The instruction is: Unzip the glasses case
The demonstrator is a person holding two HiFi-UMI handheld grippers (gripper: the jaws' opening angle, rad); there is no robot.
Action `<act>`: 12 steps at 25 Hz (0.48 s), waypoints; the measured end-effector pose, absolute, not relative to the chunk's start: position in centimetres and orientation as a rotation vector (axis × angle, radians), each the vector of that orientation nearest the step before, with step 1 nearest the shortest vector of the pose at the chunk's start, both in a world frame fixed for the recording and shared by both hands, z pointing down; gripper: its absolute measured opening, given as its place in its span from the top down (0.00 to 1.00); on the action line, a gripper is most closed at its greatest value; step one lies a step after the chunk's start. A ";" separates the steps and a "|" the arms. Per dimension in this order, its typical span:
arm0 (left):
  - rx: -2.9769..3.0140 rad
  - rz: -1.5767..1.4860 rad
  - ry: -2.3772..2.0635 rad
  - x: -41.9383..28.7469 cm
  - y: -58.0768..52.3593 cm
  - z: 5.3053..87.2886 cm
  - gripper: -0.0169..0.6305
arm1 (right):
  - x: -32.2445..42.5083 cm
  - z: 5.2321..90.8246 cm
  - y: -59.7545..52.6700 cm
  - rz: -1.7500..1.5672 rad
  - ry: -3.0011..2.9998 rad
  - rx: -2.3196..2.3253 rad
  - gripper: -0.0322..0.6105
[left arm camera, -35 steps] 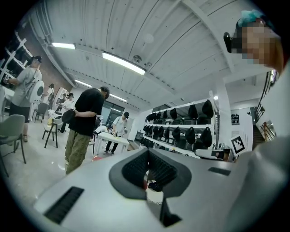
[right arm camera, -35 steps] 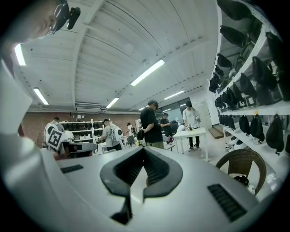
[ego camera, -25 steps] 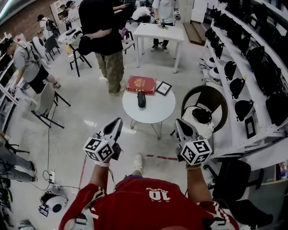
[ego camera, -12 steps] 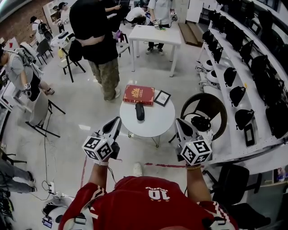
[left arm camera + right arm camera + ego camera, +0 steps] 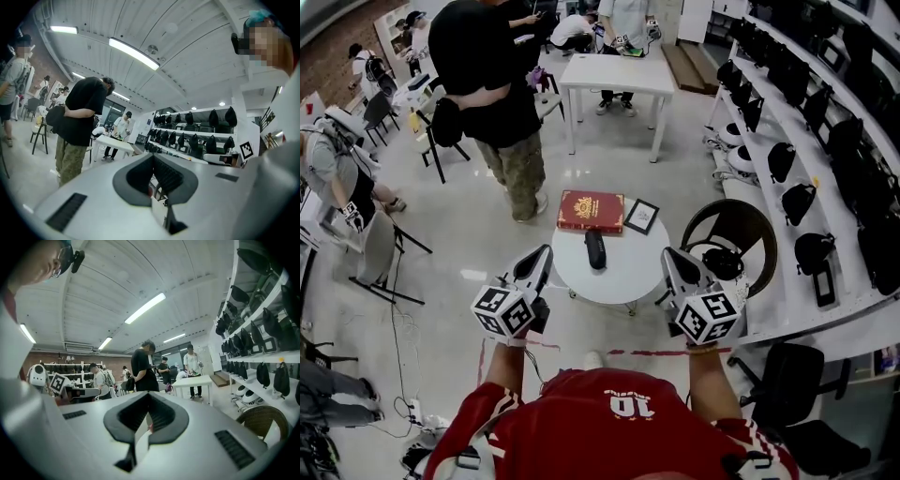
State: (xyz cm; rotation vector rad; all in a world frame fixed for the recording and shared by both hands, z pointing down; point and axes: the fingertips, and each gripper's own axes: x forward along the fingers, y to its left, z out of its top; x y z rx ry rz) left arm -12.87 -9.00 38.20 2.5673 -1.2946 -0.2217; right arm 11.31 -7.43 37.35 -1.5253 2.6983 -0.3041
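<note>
glasses case (image 5: 595, 249) lies on the round white worktop (image 5: 633, 279), near the red book (image 5: 591, 210) and well ahead of both tools. i judge it best to pin its body with one tool and pinch the zip pull with the other. left tool (image 5: 542, 259) and right tool (image 5: 672, 259) are both closed tight, holding nothing.

A round white table (image 5: 633, 270) stands on a pale, glossy floor (image 5: 478, 234). Just right of it sits a dark round-backed chair (image 5: 733, 217). Further right, white shelving (image 5: 787, 281) runs along the wall, lined with dark rounded items. Beyond the round table stands a white rectangular table (image 5: 614, 73). Far to its left rises a brick wall (image 5: 333, 52). A red floor line (image 5: 647, 353) crosses on its near side, and a black office chair (image 5: 792, 380) stands to its near right. Long tube lights (image 5: 133, 53) run along a white ribbed ceiling (image 5: 187, 70).
</note>
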 end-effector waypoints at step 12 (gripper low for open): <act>2.557 -0.225 -1.216 -15.1 -13.9 40.3 0.96 | 8.8 38.1 -11.0 -0.289 2.699 -1.600 0.93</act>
